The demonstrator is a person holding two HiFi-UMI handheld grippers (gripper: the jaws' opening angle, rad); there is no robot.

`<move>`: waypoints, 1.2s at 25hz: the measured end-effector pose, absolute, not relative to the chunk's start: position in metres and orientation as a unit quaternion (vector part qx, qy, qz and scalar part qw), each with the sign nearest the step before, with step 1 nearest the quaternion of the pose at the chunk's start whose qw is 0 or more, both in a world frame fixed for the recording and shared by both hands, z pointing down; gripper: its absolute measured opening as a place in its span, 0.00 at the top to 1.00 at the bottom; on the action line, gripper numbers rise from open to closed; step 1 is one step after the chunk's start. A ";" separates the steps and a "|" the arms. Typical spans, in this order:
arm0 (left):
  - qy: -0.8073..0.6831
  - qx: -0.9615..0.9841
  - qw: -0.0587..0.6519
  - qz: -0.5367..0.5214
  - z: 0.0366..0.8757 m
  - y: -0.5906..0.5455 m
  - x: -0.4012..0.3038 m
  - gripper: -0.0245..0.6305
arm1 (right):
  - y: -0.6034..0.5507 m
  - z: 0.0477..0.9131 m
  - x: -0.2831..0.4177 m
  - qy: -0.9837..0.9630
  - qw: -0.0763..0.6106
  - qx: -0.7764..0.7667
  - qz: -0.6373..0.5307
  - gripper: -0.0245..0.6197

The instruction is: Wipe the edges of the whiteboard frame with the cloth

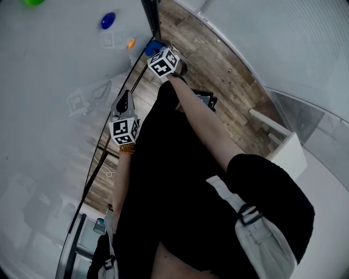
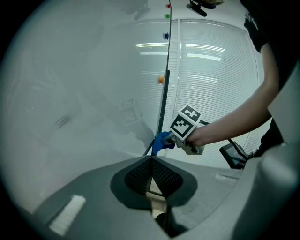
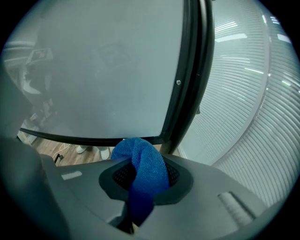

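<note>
**Cloth at the frame's corner**

The whiteboard [image 1: 49, 109] fills the left of the head view, with a wood floor [image 1: 218, 71] beside it. Its black frame [image 3: 191, 70] runs as an upright rail and a bottom rail that meet in a corner in the right gripper view. Behind the upright stands a wall of white blinds [image 2: 211, 84].

The person's bare right arm [image 1: 202, 117] reaches out to that edge. The right gripper [image 3: 140, 176] is closed on the blue cloth [image 3: 140, 161], which bunches up out of the jaws and hangs down between them. The top of the bunch sits at the corner of the frame, over the bottom rail and just beside the upright. From the left gripper view the cloth [image 2: 161, 142] lies right at the frame's edge; whether it presses on the rail I cannot tell.

The left gripper [image 2: 151, 171] is lower, close to the board and apart from the right one. Its jaws are together at the tips, with nothing in them.

On the board sit small magnets: blue [image 1: 108, 20], orange [image 1: 131, 43], and green [image 1: 32, 2].
</note>
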State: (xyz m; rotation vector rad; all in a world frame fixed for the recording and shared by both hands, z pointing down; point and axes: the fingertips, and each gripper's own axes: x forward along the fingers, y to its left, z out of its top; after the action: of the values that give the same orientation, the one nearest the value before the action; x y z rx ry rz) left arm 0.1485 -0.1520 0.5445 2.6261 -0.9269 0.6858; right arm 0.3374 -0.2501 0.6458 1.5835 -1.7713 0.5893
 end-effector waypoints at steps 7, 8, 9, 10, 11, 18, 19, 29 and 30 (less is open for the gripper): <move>-0.314 0.913 0.125 0.230 0.541 -0.153 0.154 0.81 | -0.262 0.604 0.402 -0.610 0.288 0.718 0.173 0.83; -0.316 0.913 0.124 0.227 0.541 -0.155 0.153 0.81 | -0.259 0.594 0.407 -0.596 0.264 0.739 0.173 0.82; -0.320 0.913 0.124 0.223 0.542 -0.156 0.152 0.81 | -0.255 0.586 0.407 -0.586 0.240 0.754 0.175 0.82; -0.323 0.912 0.124 0.219 0.542 -0.156 0.149 0.81 | -0.247 0.578 0.403 -0.580 0.218 0.765 0.178 0.82; -0.326 0.912 0.123 0.214 0.541 -0.155 0.147 0.81 | -0.239 0.570 0.394 -0.578 0.198 0.771 0.180 0.82; -0.346 0.914 0.107 0.183 0.503 -0.143 0.133 0.81 | -0.185 0.505 0.331 -0.624 0.119 0.757 0.150 0.82; -0.352 0.912 0.104 0.183 0.499 -0.140 0.130 0.81 | -0.177 0.497 0.325 -0.631 0.101 0.755 0.150 0.82; -0.426 0.888 0.062 0.164 0.443 -0.108 0.083 0.81 | -0.124 0.420 0.239 -0.714 0.012 0.693 0.099 0.82; -0.430 0.886 0.061 0.161 0.440 -0.107 0.083 0.81 | -0.122 0.416 0.237 -0.718 0.007 0.689 0.097 0.82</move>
State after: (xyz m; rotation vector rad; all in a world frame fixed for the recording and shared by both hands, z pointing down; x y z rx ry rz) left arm 0.0831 -0.1071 0.4401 2.6802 -1.3008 0.4873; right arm 0.2369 -0.1219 0.4160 2.1563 -2.2454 0.3029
